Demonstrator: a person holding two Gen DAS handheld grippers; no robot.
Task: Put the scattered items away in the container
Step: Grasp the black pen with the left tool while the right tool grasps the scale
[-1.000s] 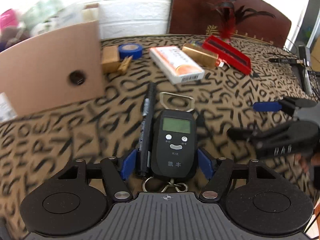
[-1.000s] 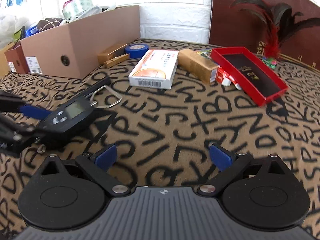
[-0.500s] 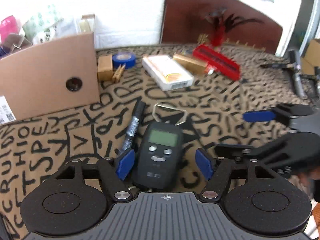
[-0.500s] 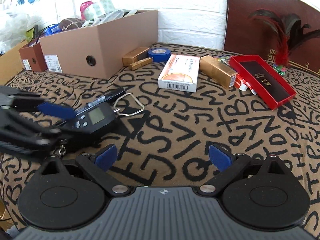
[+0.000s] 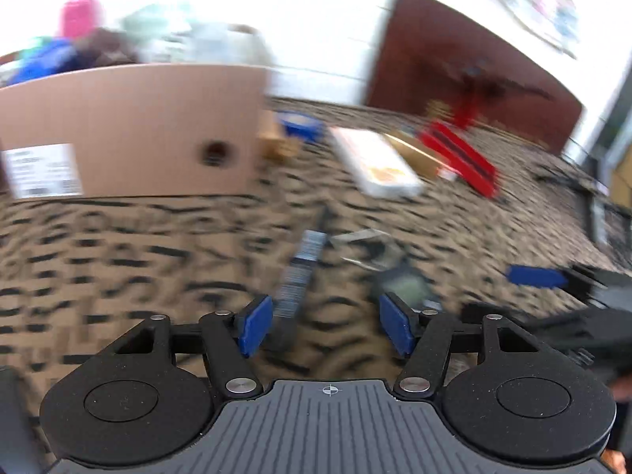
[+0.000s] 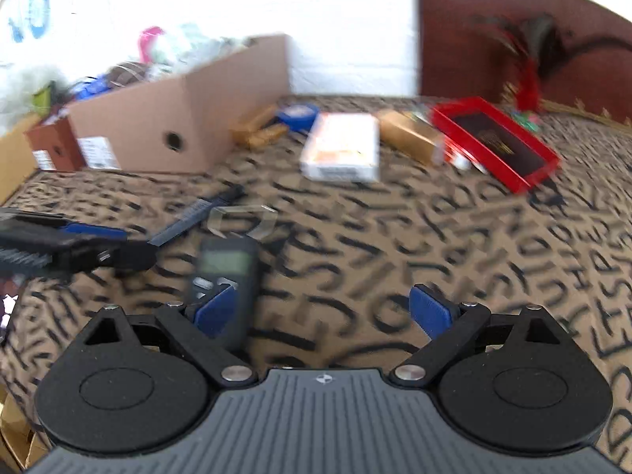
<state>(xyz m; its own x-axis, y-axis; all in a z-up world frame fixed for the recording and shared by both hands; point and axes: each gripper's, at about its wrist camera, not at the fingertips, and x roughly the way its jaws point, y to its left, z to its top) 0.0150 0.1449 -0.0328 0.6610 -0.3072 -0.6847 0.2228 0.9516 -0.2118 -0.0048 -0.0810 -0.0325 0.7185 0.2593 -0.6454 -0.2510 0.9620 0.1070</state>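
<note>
A black hand scale (image 6: 227, 272) with a green screen and a metal ring lies on the letter-print cloth; it also shows in the left wrist view (image 5: 403, 286). A black pen (image 5: 302, 272) lies beside it and shows in the right wrist view (image 6: 197, 213). My left gripper (image 5: 326, 326) is open and empty, with the pen near its left fingertip. My right gripper (image 6: 324, 312) is open and empty, its left fingertip over the scale's lower end. The brown cardboard box (image 5: 130, 126) stands at the back left, full of items. Both views are blurred.
A blue tape roll (image 6: 298, 112), small wooden blocks (image 6: 258, 128), a white and orange box (image 6: 341, 152), a gold box (image 6: 410, 140) and a red tray (image 6: 493, 142) lie along the back. A dark brown board (image 6: 513, 35) leans on the white wall.
My left gripper has shifted left off the scale, which now lies to its right, and the pen sits by its left fingertip. My right gripper has moved toward the scale. Both stay open.
</note>
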